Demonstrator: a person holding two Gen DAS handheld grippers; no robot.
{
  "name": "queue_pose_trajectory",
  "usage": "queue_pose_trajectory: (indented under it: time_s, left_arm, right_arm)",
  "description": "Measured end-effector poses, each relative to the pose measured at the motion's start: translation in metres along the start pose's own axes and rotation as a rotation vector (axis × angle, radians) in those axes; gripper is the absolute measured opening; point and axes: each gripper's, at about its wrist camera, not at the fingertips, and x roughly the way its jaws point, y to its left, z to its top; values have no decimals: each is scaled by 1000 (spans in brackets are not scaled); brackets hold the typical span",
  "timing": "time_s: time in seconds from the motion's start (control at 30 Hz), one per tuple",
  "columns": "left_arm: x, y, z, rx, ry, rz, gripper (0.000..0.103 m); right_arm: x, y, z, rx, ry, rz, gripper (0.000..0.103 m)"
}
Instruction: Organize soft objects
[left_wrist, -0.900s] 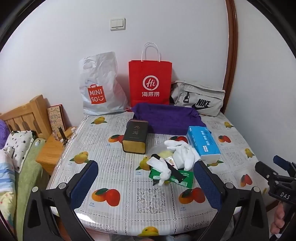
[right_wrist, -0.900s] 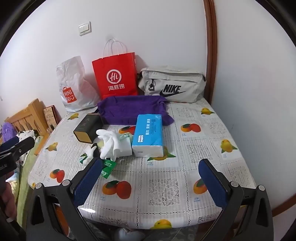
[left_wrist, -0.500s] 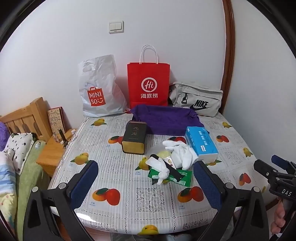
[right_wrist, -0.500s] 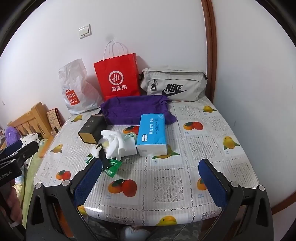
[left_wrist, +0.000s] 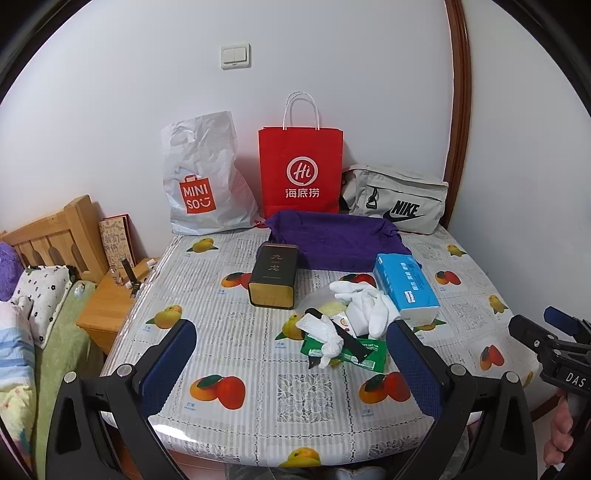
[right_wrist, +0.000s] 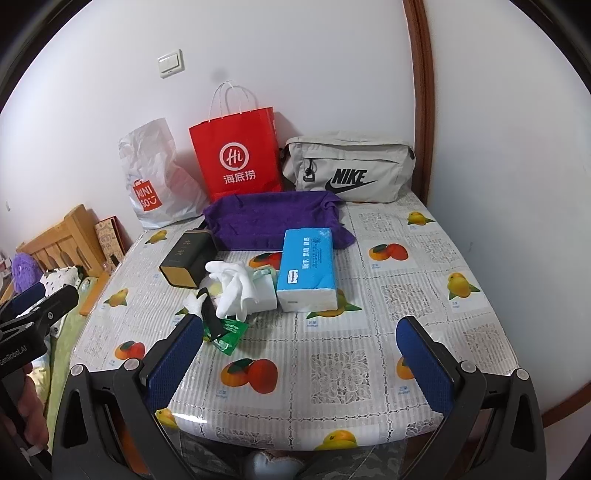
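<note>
Spread wide and empty above the near table edge: left gripper and right gripper. Beyond, on the fruit-print tablecloth, white gloves heaped beside a blue tissue pack; purple towel behind.

Both wrist views face down-forward from near table edge; share whole tabletop.

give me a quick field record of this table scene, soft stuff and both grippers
surface: table with fruit-print cover
soft items: purple cloth, white gloves, blue tissue pack
hard item: dark tin
back row: white bag, red bag, grey pouch
left gripper: open, empty
right gripper: open, empty
</note>
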Motion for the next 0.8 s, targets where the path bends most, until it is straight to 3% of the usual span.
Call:
queue_pose_trajectory:
  time_s: [0.8]
  left_arm:
    - [-4,0,-1,4,-9,6,103]
  right_arm:
    - [1,2,-3,-20,9,-10,103]
